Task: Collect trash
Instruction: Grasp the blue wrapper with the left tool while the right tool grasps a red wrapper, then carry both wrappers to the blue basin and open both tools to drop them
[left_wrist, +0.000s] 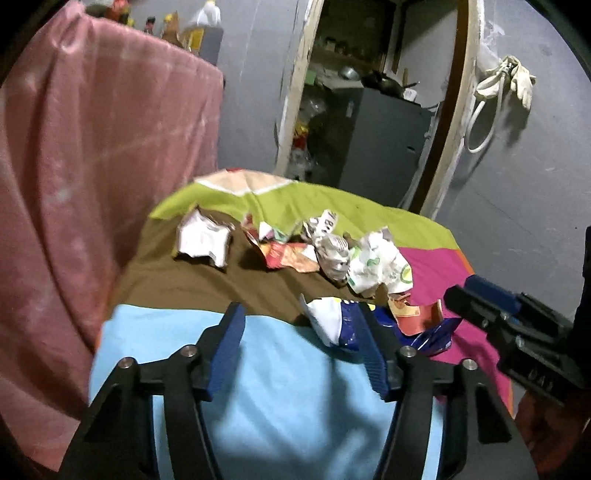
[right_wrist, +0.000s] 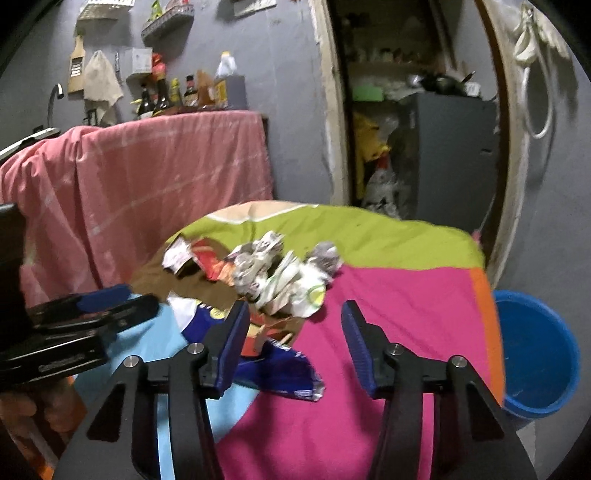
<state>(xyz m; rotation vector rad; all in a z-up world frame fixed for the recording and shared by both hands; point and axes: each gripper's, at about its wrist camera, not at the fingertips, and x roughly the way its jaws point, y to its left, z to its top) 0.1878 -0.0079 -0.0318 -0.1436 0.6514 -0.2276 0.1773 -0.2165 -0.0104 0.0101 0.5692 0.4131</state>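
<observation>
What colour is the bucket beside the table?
Blue; the bucket shows best in the right wrist view.

Crumpled wrappers (left_wrist: 332, 254) heaped, seemingly touching, blue bucket (right_wrist: 535, 354) upright

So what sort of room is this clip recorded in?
Probably a small home kitchen or utility room. Sauce bottles line a counter draped in pink cloth, a tap sits at its far end, and pots rest on a cabinet through the doorway.
</observation>
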